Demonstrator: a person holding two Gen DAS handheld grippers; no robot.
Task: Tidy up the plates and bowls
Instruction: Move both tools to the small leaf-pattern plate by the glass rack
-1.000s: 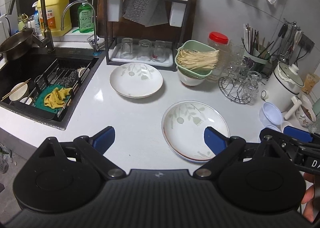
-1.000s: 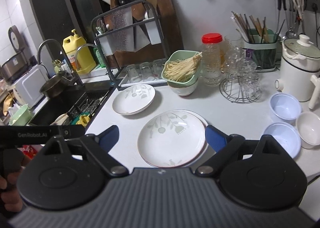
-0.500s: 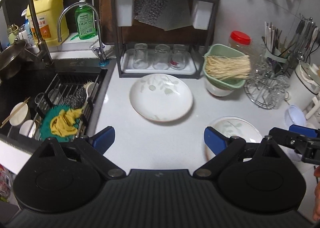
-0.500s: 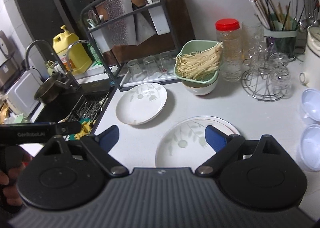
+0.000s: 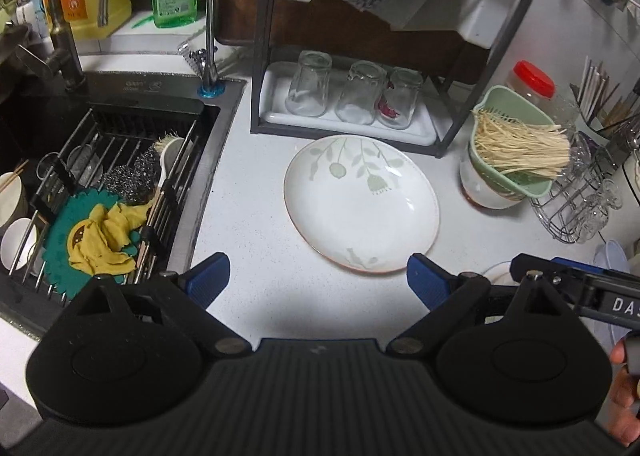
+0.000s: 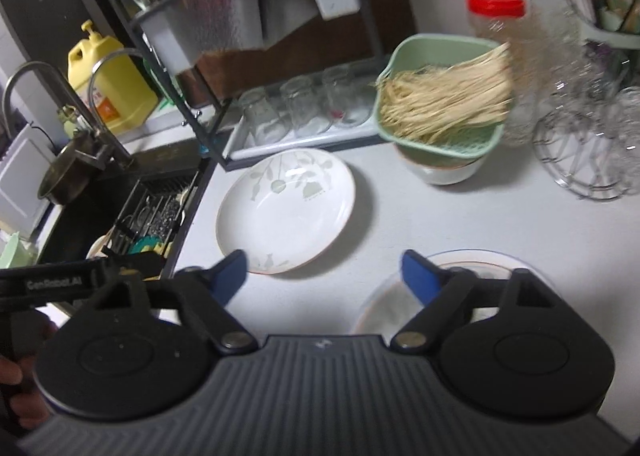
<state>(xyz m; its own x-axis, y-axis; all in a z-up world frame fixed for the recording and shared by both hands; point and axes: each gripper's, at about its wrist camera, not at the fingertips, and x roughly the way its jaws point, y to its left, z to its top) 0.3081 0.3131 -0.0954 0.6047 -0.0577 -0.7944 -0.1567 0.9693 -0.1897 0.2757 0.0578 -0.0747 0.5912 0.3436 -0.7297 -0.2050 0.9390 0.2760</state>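
Closing right gripper (image 6: 322, 276) – (empty) – near plate (image 6: 286, 207)

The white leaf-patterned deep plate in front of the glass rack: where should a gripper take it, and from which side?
Probably by the near rim of the white leaf-patterned deep plate, approached from the open counter side. The raised, flared rim lets one finger slip under the edge. The black metal rack crowds the far rim. The left gripper is open, facing it; the right gripper is closing, nothing between its jaws.

left gripper (image 5: 318, 280): advanced toward leaf-pattern plate (image 5: 360, 203) | right gripper (image 6: 322, 276): advanced too, jaws closing on nothing
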